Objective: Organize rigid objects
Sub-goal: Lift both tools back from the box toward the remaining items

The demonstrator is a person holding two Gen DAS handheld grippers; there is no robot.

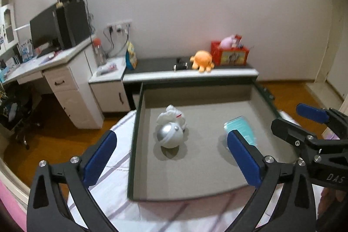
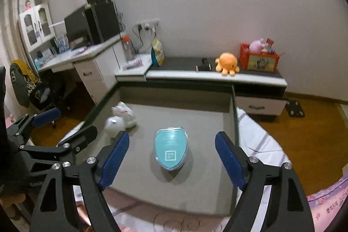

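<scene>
Blue rubbery pads line the wide-spread, empty jaws of the right gripper [image 2: 171, 157], which hovers over a teal, shield-shaped case [image 2: 171, 148] with a clear glossy rim, lying flat near the middle of a shallow grey-lined tray [image 2: 232, 114] set on a striped bed [image 2: 261, 140]. The case looks rigid, light and slick, so a grip across its two long curved sides, low against the felt-like lining, seems safest; its smooth shell could slip from a shallow pinch. Toward the tray's far left corner lie a silver ball-shaped ornament [image 1: 170, 134] and, touching it, a white rabbit figurine [image 1: 171, 115], both hard and glossy, possibly ceramic and likely fragile. The ball would probably roll if nudged. The left gripper [image 1: 171, 156] hangs above the tray's near edge, its jaws also wide and holding nothing. Beyond the tray, a low counter [image 2: 184, 75] carries an orange plush octopus [image 2: 227, 63] and a red box [image 2: 260, 59].
</scene>
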